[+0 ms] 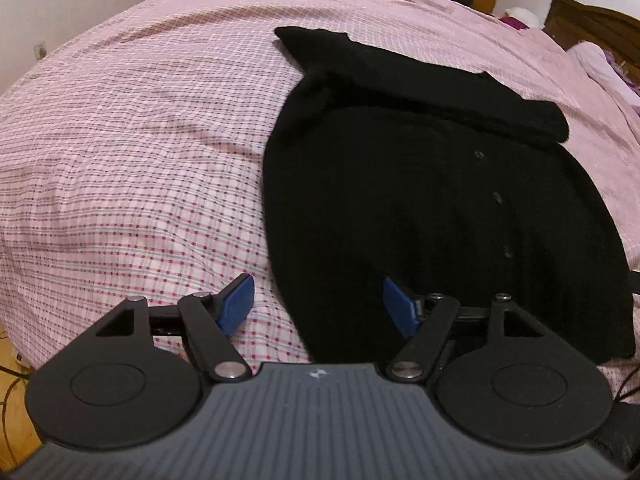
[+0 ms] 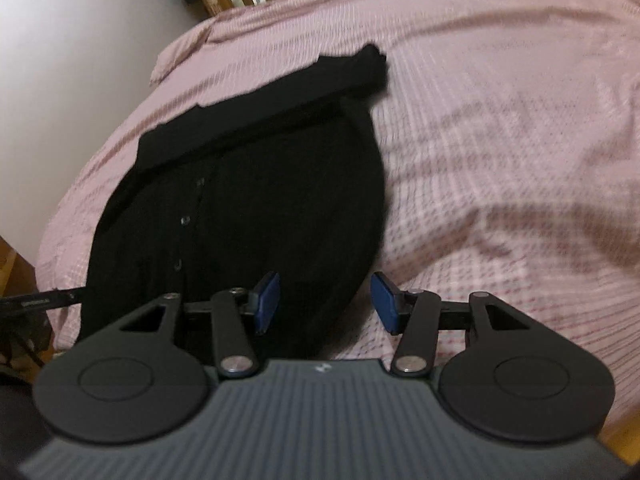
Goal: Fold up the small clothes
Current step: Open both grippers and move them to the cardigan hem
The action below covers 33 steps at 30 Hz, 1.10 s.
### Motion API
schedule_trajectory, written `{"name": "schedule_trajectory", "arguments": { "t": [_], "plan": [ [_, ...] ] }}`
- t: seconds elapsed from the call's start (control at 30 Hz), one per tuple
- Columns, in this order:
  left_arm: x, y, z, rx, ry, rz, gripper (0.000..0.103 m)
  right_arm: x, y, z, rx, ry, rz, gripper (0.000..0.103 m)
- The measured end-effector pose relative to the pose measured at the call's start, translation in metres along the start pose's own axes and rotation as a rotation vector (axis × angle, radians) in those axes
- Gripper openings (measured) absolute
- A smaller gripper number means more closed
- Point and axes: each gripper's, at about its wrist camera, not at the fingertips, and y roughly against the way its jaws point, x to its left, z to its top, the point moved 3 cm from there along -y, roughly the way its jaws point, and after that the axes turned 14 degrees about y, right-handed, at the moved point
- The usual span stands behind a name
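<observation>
**Caller:** Lying flat on the pink checked bedspread (image 1: 132, 152) is your black cardigan (image 1: 420, 208), a soft dark knit with a row of small buttons (image 1: 497, 198) down its front and its sleeves folded across the top in a thick band. Its long axis runs away from you, hem nearest, collar end farthest.

**Analyst:** And you're set up at the hem. Your left gripper (image 1: 318, 306) straddles the cardigan's left edge: one blue pad over the bedspread, the other over the knit. Jaws spread wide, nothing pinched.

**Caller:** Same on the other side. Your right gripper (image 2: 325, 304) sits at the hem's right corner, left pad above black fabric, right pad over the sheet. Jaws apart, gripping nothing, narrower than the left.

**Analyst:** Both look about equally near; I'd say each corner belongs to its own hand. The fold likely goes hem toward collar, along that long axis.

**Caller:** Watch the material. Limp knit on a wrinkled, quilted cover, so you may snag the bedspread along with it.
</observation>
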Motion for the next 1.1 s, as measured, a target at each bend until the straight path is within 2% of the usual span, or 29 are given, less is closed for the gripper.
{"name": "schedule_trajectory", "arguments": {
  "t": [0.17,0.43,1.1],
  "plan": [
    [-0.009,-0.009,-0.006,0.049,-0.015,-0.034,0.076,-0.001,-0.013,-0.006,0.031,-0.037,0.029,0.053],
    [-0.018,-0.024,-0.015,0.103,-0.016,-0.014,0.076,-0.008,-0.024,-0.018,0.038,-0.077,0.053,0.052],
    [-0.015,-0.027,-0.024,0.107,0.001,-0.011,0.077,-0.006,-0.03,-0.02,0.066,-0.019,0.043,0.054]
  ]
}}
